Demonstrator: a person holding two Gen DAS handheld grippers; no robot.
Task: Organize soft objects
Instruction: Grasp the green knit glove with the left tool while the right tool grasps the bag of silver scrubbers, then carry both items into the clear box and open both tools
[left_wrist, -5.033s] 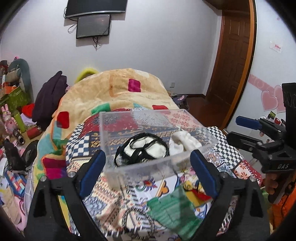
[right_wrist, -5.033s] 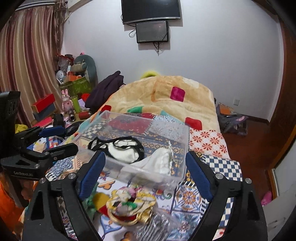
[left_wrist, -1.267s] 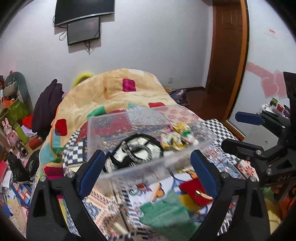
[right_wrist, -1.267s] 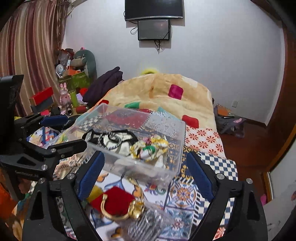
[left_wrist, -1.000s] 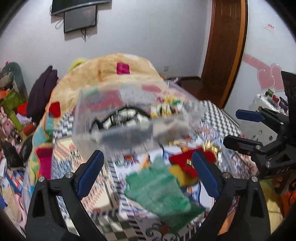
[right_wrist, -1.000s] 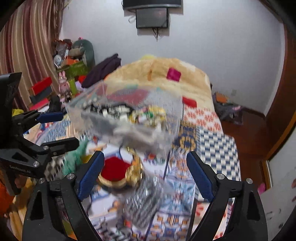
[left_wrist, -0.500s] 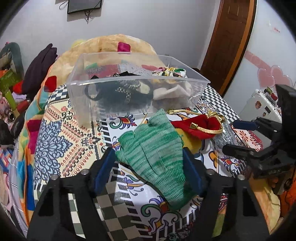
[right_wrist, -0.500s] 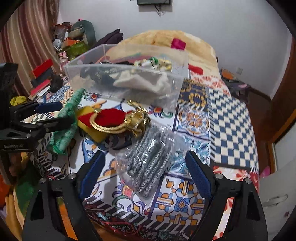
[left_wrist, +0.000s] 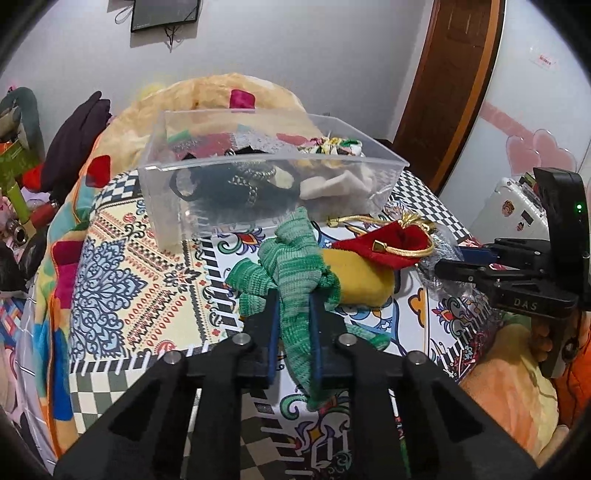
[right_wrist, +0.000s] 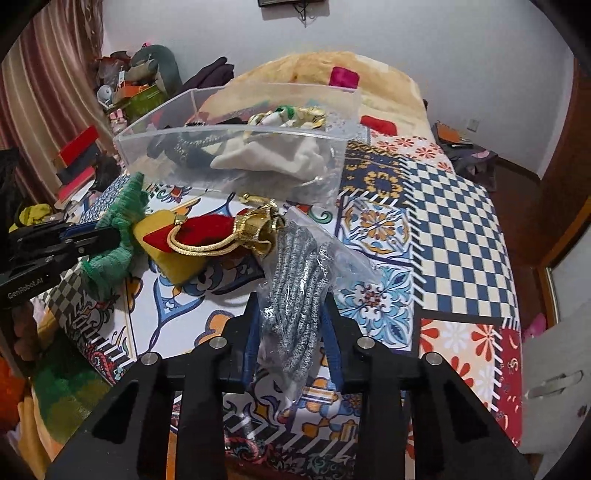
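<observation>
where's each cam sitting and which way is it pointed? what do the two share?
Left wrist: on the left gripper, looking along its fingers, shut on the green glove, toward the clear bin; the right gripper shows at right.
Right wrist: on the right gripper, clamping the bagged grey item, facing up the bed; the left gripper shows at left.
Shared: bin, glove, red pouch, yellow item.
</observation>
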